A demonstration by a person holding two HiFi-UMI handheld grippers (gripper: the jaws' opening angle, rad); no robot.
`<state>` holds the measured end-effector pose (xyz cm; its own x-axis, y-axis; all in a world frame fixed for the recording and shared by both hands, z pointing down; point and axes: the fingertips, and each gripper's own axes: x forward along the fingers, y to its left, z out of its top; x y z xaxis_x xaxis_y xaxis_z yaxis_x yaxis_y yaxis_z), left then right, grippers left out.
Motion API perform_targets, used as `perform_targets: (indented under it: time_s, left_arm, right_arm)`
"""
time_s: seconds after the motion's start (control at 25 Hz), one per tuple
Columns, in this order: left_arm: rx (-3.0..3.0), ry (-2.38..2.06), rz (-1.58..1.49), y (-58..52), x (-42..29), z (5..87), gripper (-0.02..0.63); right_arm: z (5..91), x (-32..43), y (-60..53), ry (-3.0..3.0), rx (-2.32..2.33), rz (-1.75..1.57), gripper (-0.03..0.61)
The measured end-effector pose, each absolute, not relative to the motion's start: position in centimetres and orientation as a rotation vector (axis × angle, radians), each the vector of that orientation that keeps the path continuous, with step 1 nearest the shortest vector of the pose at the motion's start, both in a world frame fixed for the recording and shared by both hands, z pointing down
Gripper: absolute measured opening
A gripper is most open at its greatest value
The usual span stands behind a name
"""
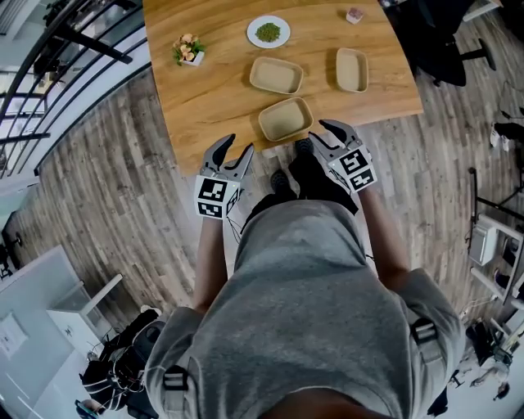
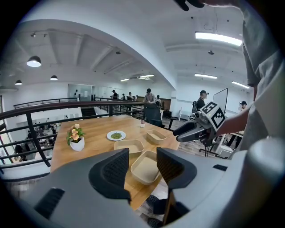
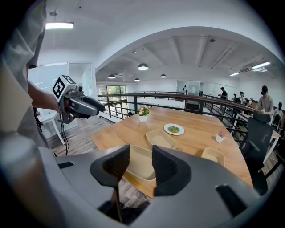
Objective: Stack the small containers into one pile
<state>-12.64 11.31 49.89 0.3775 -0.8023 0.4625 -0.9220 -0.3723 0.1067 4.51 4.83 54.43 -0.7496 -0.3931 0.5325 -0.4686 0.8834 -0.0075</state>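
My left gripper and right gripper hover just off the counter's near edge, fingers apart and empty. The nearest container sits on that edge at twelve o'clock. The second container at twelve and the third container at one lie beyond, with bare wood between them.

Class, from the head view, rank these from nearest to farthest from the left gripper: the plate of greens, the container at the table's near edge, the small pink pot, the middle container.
Starting from the left gripper:
1. near-edge container, just ahead and to its right.
2. middle container, directly behind the first.
3. plate of greens, farther back.
4. small pink pot, at the far right corner.
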Motion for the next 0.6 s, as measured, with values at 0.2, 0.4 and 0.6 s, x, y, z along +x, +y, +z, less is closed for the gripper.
perform_targets:
  time_s: [0.2, 0.4, 0.6]
  left_arm:
    - [2.289, -1.498, 0.503, 10.4, -12.2, 50.3, 0.202]
    - [2.281, -1.481, 0.528, 9.7, -11.6, 50.7, 0.202]
    - [2.265, -1.493, 0.548, 7.8, -11.8, 50.7, 0.202]
  right_arm:
    - [54.7, 4.1, 4.2, -2.5, 0.588, 0.219, 0.166]
    - [55.9, 4.1, 3.7, -2.486, 0.553, 0.231, 0.156]
    - [56.5, 3.6, 1.9, -2.504, 0.522, 0.231, 0.156]
